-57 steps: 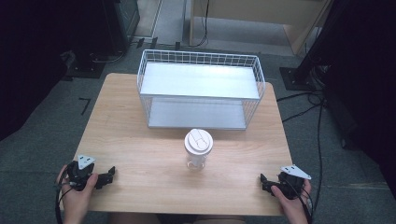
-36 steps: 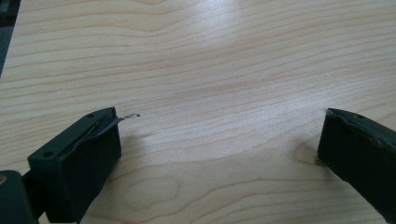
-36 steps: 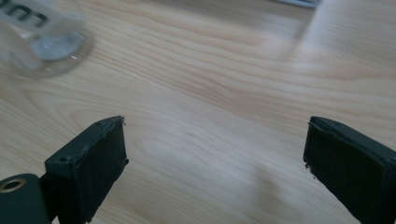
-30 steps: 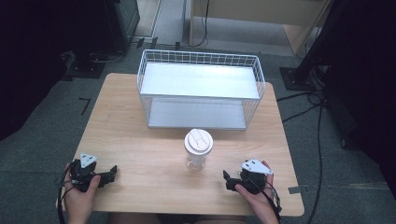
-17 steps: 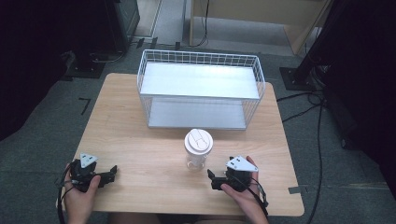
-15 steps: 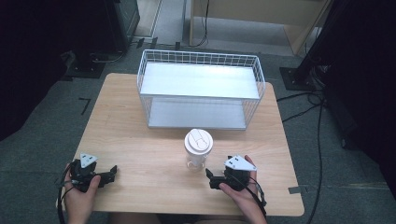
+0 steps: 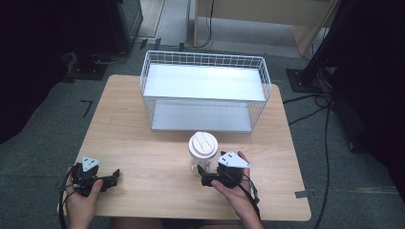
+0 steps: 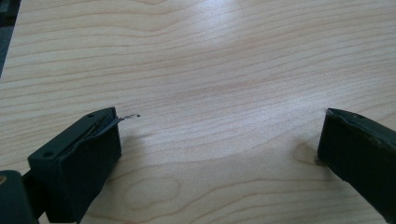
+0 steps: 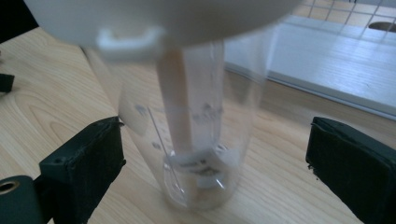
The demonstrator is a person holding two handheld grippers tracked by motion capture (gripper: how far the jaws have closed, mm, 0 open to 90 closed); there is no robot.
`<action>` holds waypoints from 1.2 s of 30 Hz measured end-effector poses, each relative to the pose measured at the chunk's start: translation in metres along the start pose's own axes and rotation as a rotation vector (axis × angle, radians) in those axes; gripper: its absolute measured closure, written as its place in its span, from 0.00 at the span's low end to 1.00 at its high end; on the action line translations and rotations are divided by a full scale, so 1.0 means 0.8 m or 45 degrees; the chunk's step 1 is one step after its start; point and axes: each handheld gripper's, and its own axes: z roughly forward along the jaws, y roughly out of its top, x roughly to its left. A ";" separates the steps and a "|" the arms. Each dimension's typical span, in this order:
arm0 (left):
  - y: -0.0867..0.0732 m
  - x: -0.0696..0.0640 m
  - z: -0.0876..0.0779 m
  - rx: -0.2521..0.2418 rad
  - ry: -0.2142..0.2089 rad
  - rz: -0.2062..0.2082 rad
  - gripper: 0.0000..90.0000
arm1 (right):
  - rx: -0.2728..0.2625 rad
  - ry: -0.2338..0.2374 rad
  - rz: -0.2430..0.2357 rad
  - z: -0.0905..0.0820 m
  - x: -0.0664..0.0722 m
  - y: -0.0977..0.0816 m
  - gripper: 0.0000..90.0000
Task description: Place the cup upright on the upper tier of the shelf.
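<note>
A clear plastic bottle (image 7: 202,152) with a white lid stands upright near the middle of the wooden table (image 7: 143,143). My right gripper (image 7: 204,177) is open at the bottle's near side. In the right gripper view the bottle (image 9: 196,140) stands between the two spread jaws, touching neither, and a white stem runs down inside it. My left gripper (image 7: 112,177) rests low at the table's front left, held in a hand. It is open too, with bare wood (image 8: 215,93) between its jaws.
A white wire basket (image 7: 205,90) with two shelves stands at the back of the table, just behind the bottle. Its lower shelf (image 9: 336,56) lies close behind the bottle. Dark equipment and cables lie on the floor around the table.
My right gripper has slid left from the table's front right corner to the bottle, and its jaws now flank the bottle. The left gripper has barely moved.
</note>
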 end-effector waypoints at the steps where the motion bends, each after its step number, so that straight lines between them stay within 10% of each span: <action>1: 0.000 0.000 0.000 0.000 0.000 0.000 0.00 | -0.006 0.005 0.000 0.001 0.002 0.002 0.05; 36: 0.000 0.000 0.000 -0.002 -0.003 0.000 0.00 | -0.202 -0.098 0.067 0.021 0.026 0.036 0.17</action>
